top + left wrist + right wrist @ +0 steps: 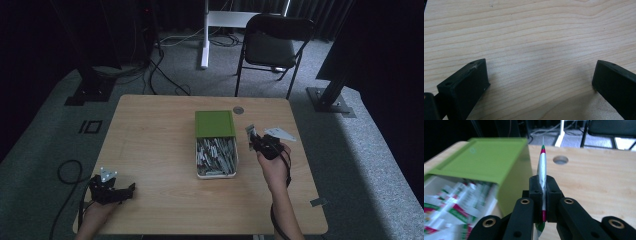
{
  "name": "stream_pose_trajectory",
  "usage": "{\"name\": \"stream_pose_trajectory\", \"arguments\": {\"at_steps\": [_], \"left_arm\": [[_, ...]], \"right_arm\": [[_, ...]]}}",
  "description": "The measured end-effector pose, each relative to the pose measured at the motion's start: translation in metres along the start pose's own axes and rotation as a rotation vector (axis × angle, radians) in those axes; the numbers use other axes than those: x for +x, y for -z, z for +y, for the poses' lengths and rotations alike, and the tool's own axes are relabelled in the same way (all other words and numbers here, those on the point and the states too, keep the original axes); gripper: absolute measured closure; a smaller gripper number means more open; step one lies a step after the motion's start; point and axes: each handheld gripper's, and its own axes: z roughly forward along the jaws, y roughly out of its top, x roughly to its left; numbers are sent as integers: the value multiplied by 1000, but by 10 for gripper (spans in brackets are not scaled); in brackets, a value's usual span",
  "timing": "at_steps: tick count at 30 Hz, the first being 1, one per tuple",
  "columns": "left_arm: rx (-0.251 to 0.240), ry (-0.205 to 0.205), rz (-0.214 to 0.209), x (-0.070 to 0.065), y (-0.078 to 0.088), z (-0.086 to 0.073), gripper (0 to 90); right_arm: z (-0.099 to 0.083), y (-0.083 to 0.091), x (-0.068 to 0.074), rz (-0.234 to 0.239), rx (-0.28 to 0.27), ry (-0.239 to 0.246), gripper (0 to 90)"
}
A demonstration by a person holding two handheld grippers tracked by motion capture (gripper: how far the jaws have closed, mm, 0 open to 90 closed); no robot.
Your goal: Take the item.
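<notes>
A white box [216, 174] full of small silver packets [216, 155] sits mid-table, its green lid [215, 123] slid back over the far end. Just right of the box, my right gripper [253, 140] is shut on one silver packet [542, 170] with red and green ends, held edge-on between the jaws. The green lid [486, 162] and the packets [456, 205] in the box lie to the left in the right gripper view. My left gripper [131, 189] rests at the table's near left corner, its jaws wide apart over bare wood [536, 50], holding nothing.
A round cable hole [238, 110] lies in the table behind the box. A dark folding chair [272, 47] and a white desk leg [204, 35] stand beyond the table. Black stands flank it on the carpet, and a small tag [318, 202] lies at the table's near right edge.
</notes>
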Motion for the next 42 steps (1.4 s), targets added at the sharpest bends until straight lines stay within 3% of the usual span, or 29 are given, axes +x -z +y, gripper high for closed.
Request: {"name": "stream_pose_trajectory", "arguments": {"at_steps": [8,13,24,34,42], "left_arm": [[0,0,0,0,0,0,13],[0,0,0,0,0,0,13],[0,-1,0,0,0,0,13],[0,0,0,0,0,0,13],[0,0,0,0,0,0,13]], "right_arm": [[-22,-25,-10,7,34,-63,864],[-28,-36,-10,-1,41,-78,864],[-42,-62,-10,32,77,-127,864],[-47,-64,-22,31,97,-147,858],[-49,-63,-39,10,127,-145,793]]}}
